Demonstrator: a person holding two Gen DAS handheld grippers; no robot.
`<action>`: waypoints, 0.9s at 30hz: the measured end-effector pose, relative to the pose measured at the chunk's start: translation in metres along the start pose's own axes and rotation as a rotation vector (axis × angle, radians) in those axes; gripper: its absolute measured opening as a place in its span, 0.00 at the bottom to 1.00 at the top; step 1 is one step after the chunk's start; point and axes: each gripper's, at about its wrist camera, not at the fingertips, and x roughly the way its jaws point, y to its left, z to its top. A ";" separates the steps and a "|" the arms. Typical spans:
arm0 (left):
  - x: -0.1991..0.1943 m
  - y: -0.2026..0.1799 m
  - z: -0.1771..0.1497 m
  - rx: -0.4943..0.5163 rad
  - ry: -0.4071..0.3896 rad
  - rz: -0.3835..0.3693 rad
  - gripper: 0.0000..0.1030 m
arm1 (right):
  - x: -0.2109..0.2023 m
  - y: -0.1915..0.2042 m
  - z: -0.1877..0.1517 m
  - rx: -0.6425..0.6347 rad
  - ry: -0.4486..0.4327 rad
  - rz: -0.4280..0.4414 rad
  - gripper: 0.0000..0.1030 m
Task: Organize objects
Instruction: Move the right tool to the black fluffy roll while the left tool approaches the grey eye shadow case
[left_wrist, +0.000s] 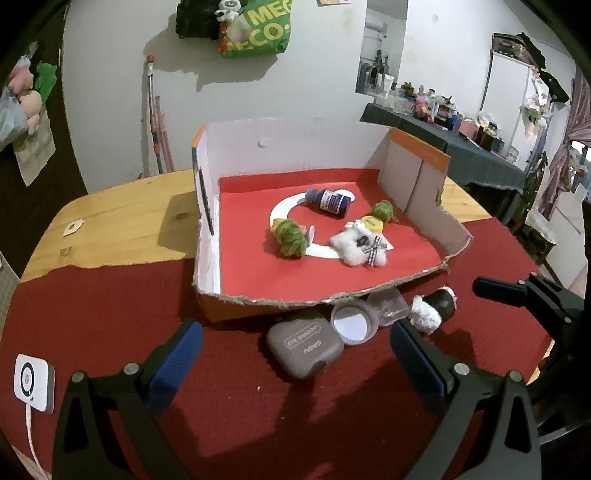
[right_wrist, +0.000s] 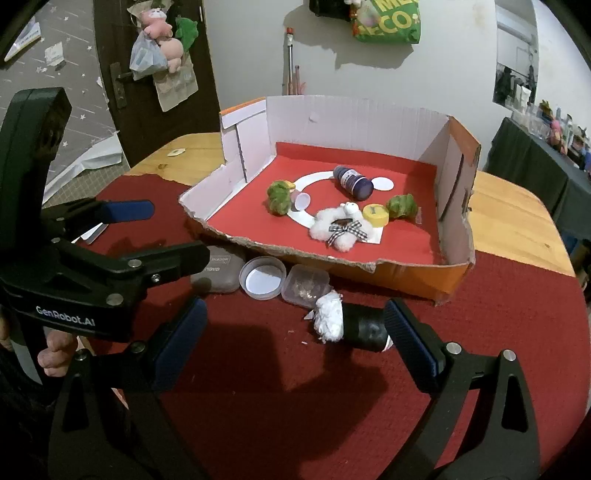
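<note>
Currently I hold both grippers above the red cloth (left_wrist: 92, 295), just in front of the cardboard box (left_wrist: 295, 147).

Left gripper (left_wrist: 295, 354): jaws spread wide, nothing between the pads. The grey case (left_wrist: 304, 345) lies on the cloth below the gap, untouched.

Right gripper (right_wrist: 295, 339): jaws wide apart as well, gripping nothing. The black tube with a white fluffy end (right_wrist: 354, 325) lies on the cloth between them, its black end just beside the right-hand pad; I cannot tell whether they touch.

Count outside the box, on the cloth along the torn front edge: one grey case, one round clear lid (right_wrist: 262, 277), one small clear tub (right_wrist: 304, 286), one black tube. Four items, close together.

Count inside the box, on its red liner: two green fuzzy balls (right_wrist: 279, 195), well apart; one dark blue bottle (right_wrist: 351, 182) on its side; one white plush sheep (right_wrist: 341, 229) with a checked bow; one yellow cap (right_wrist: 376, 215) touching the sheep; one small white cap (right_wrist: 302, 202) beside the nearer green ball. A white paper ring (right_wrist: 317, 177) lies flat under several of them.

Off to my left, one white device (left_wrist: 33, 384) with a cable sits on the cloth. One small tag (left_wrist: 73, 227) lies on the bare wooden table (left_wrist: 110, 221).
</note>
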 end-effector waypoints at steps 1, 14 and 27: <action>0.000 0.000 -0.001 -0.002 0.002 0.000 1.00 | 0.000 0.000 -0.001 0.001 0.001 -0.001 0.95; 0.015 0.004 -0.019 -0.012 0.051 0.013 1.00 | 0.009 -0.004 -0.021 0.036 0.032 -0.008 0.95; 0.036 0.010 -0.023 -0.019 0.108 0.049 1.00 | 0.020 -0.025 -0.026 0.089 0.052 -0.036 0.95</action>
